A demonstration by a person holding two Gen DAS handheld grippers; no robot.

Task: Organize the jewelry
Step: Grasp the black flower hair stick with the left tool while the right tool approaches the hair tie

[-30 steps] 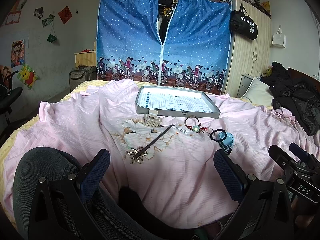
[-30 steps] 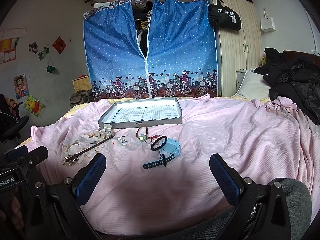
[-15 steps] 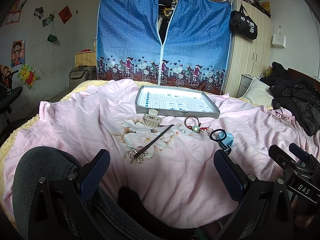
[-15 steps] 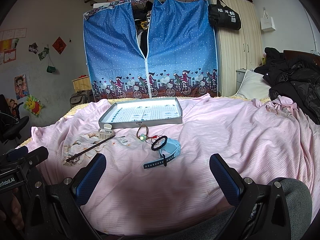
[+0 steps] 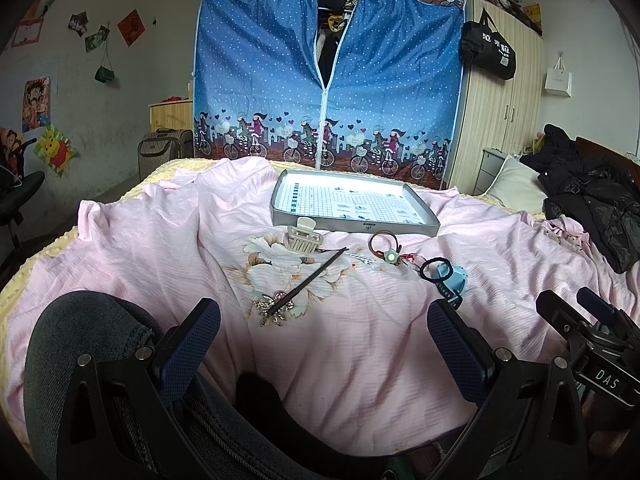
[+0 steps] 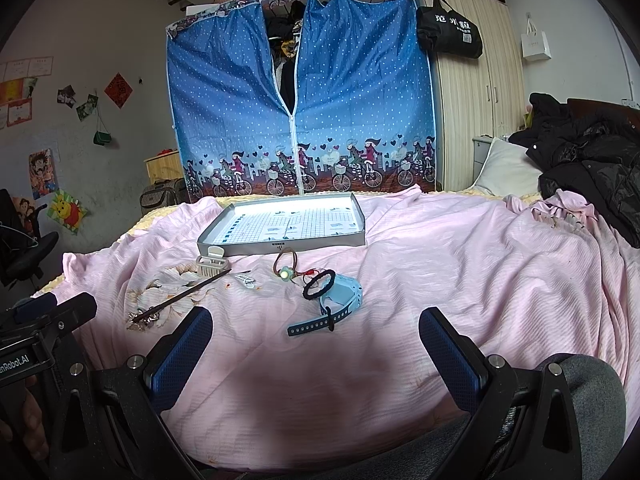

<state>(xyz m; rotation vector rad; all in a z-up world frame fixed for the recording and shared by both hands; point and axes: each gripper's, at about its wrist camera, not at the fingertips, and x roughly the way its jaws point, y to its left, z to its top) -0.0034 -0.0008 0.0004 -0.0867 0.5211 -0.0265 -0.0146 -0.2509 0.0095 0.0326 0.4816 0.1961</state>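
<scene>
**Nothing has moved: both grippers wait, tray unfilled**

Compared with a second ago, nothing has shifted; both claws hang where they were, so the sorting appears not to have begun.

Nearest, the left gripper [image 5: 323, 344] stands wide apart and empty above the person's knee [image 5: 92, 344] at 7 o'clock. The right gripper [image 6: 316, 350] is likewise spread wide, holding nothing.

Beyond them on the pink sheet [image 6: 440, 280] lie the pieces: the hair stick [image 5: 306, 282] at 12 o'clock, the blue watch [image 6: 340, 300] and black hair tie [image 6: 319, 284], then the beaded ring [image 6: 285, 266] and cream hair claw [image 5: 303, 236].

Farthest, the grey tray [image 5: 352, 227] sits at 12 o'clock with no jewelry in it.
</scene>
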